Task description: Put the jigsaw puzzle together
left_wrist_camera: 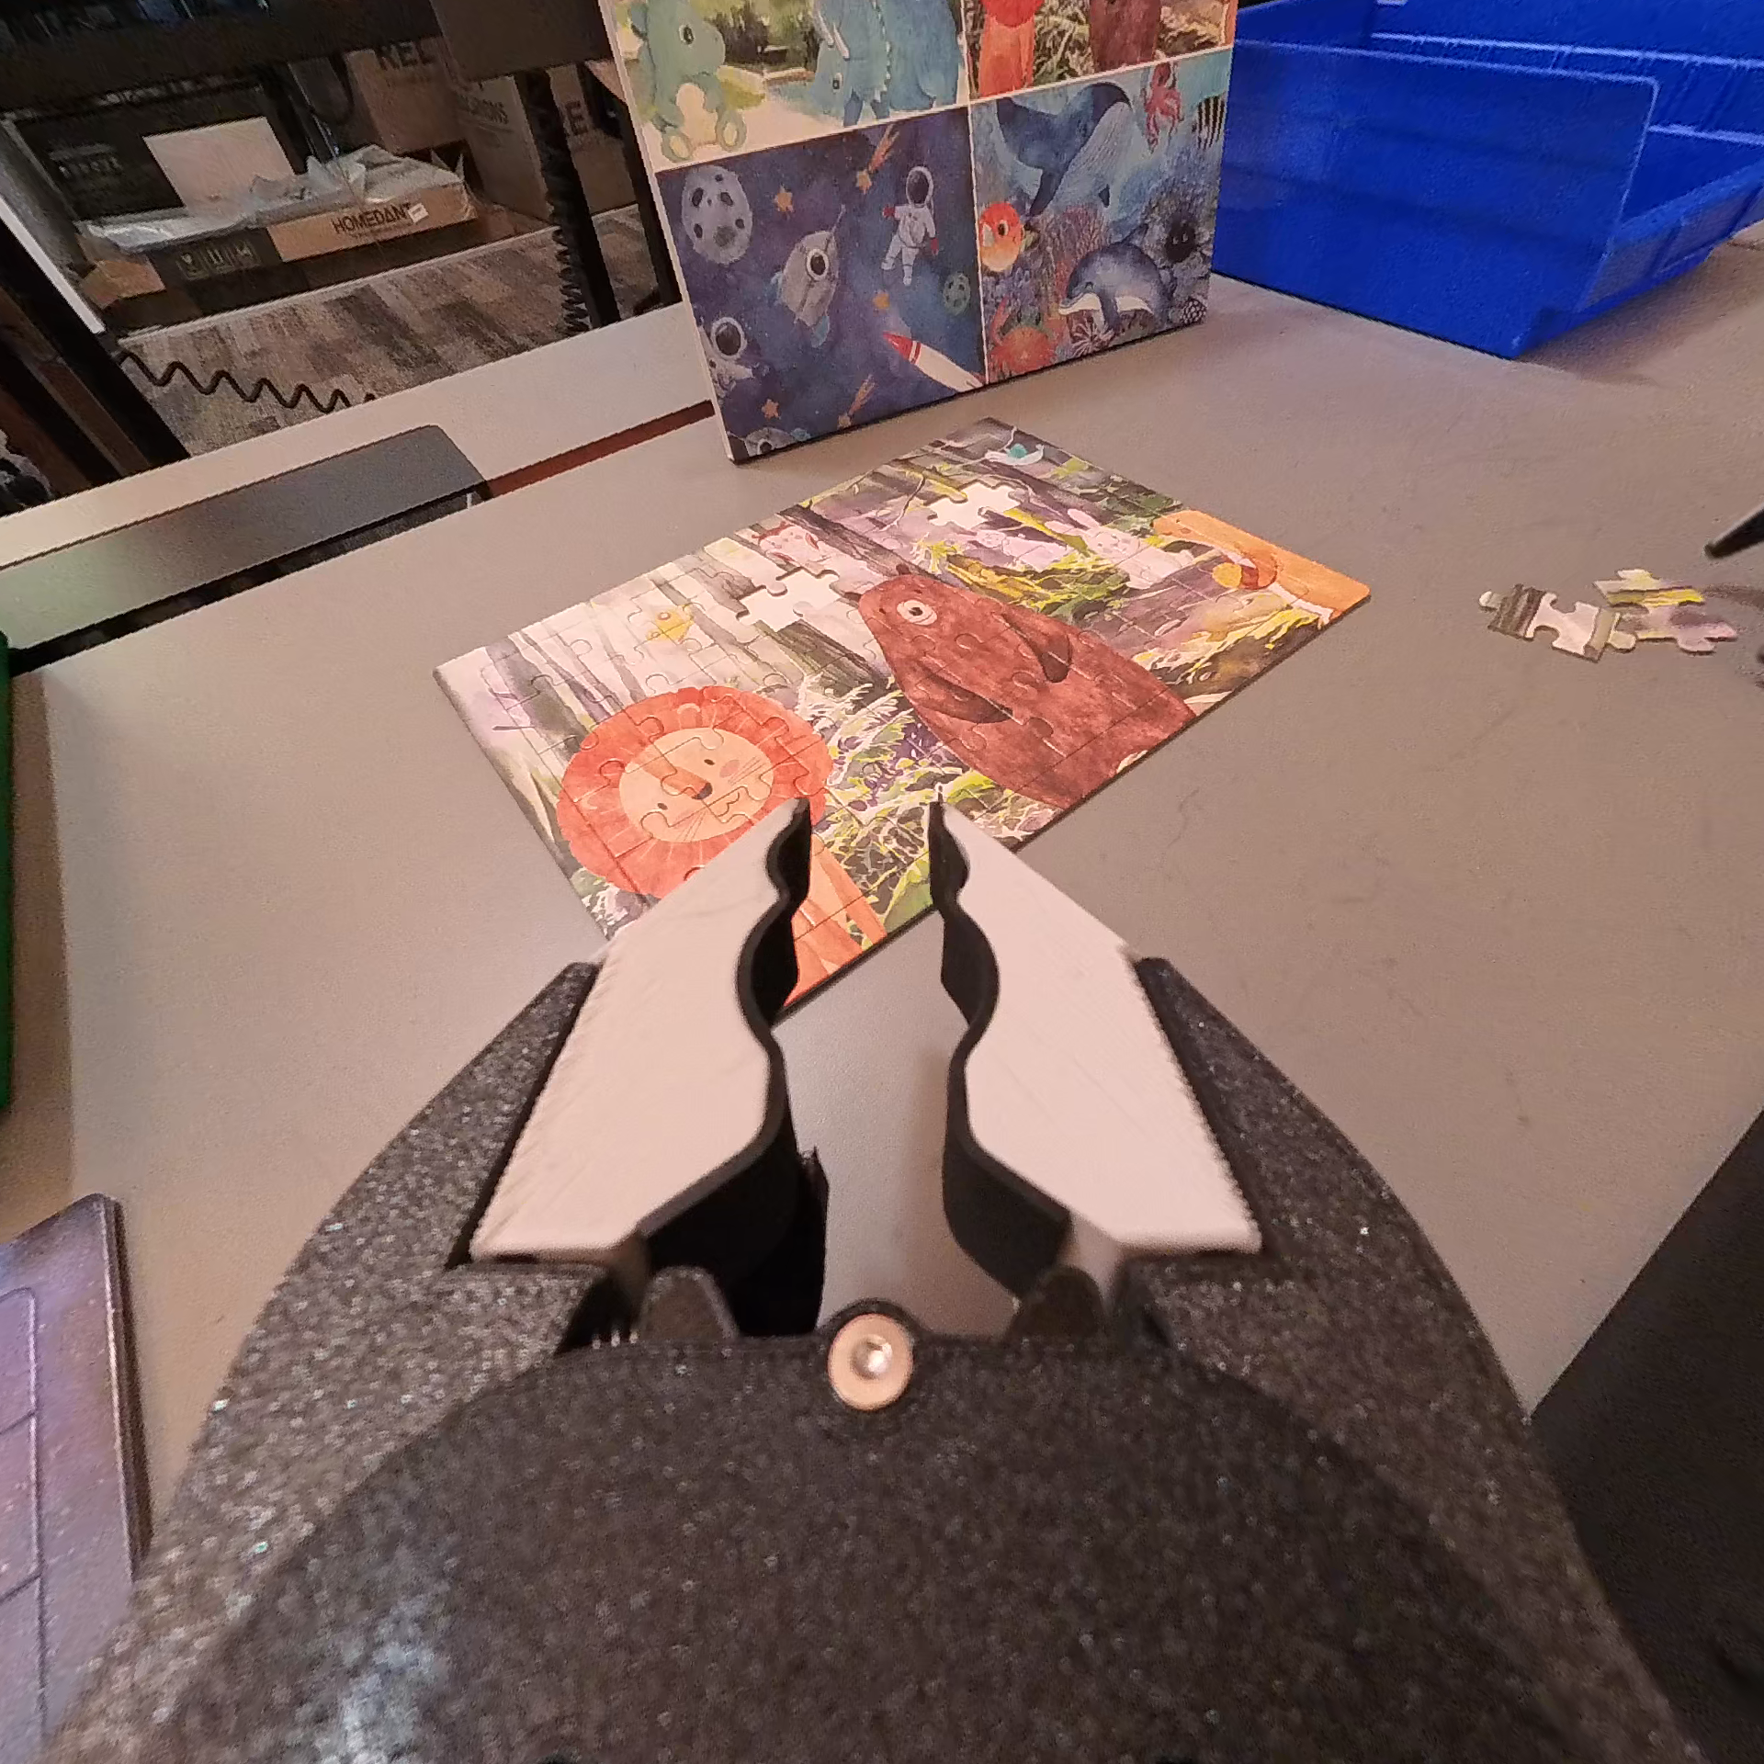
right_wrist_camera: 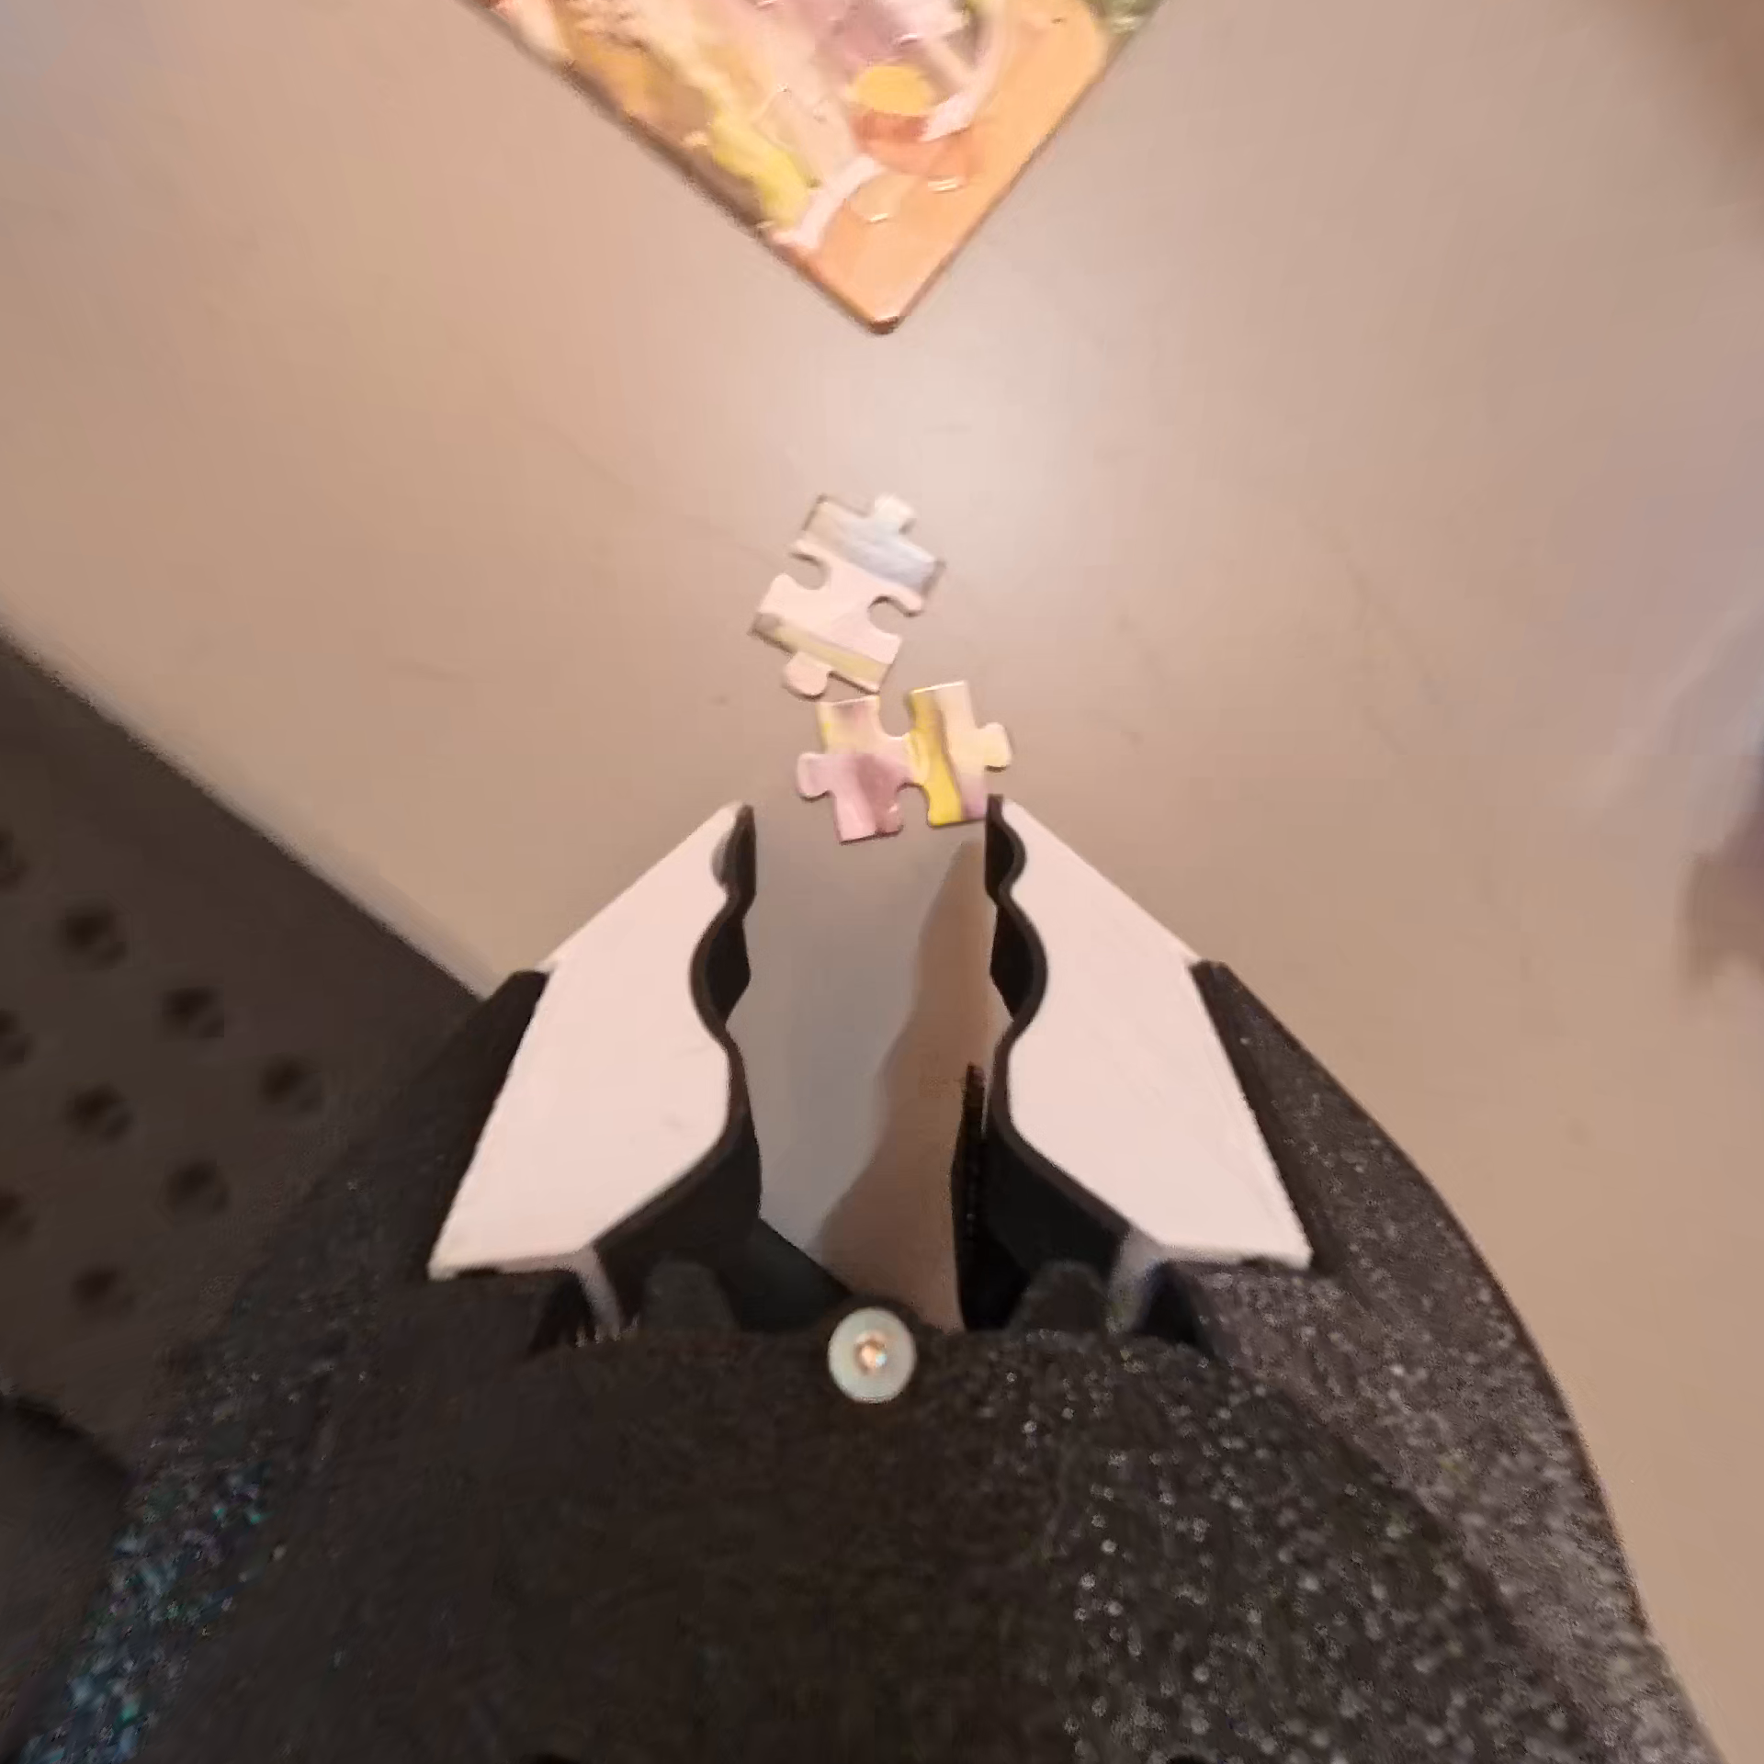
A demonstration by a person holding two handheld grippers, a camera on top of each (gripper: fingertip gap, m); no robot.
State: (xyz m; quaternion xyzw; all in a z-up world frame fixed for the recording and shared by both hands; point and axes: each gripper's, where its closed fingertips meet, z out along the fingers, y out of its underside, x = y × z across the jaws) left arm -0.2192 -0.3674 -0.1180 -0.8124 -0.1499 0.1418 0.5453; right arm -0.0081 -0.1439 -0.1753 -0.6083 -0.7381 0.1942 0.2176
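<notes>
Two open claws are hovering over a nearly finished jigsaw.

From the left wrist, the left claw is hanging empty with its fingers parted above the near corner of the jigsaw puzzle, which is lying flat on the grey worktop; beyond it the picture box is standing upright, with a blue bin to its right. From the right wrist, the right claw is also gaping and gripping nothing, with three loose pieces lying just ahead of its tips and the puzzle's corner showing farther ahead, blurred.
</notes>
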